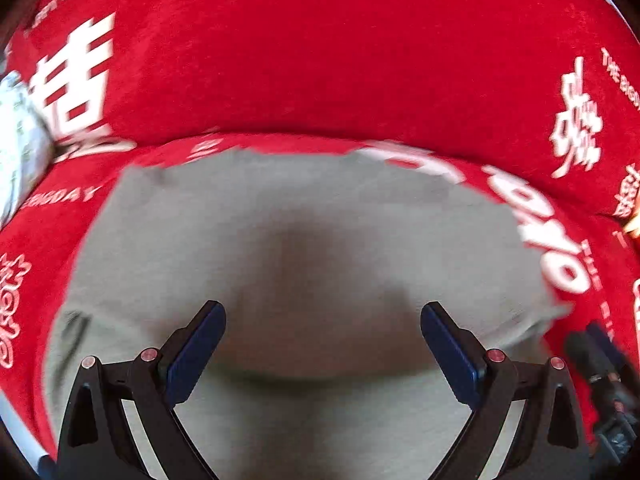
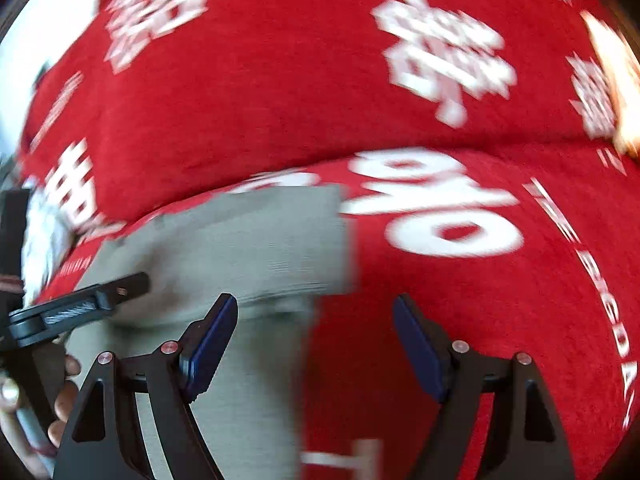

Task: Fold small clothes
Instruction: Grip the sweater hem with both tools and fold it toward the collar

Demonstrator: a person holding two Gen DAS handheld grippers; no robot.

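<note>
Left wrist: I'm hovering the left tool (image 1: 323,354) wide open, gripping nothing, over the grey garment (image 1: 280,240) lying on the red printed cloth (image 1: 320,60). It's looking partly folded, more folds probably left. Right wrist: right tool (image 2: 316,344) gaping open too, empty, straddling the garment's right edge. Motion blur is smearing everything; garment's near end is cut off, white bundle (image 1: 20,152) unidentifiable.

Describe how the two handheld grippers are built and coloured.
Both the left gripper and the right gripper have black angular linkage arms with small silver-pink round pivot pins. Their fingers carry flat dark blue pads. No sleeve shows.
</note>
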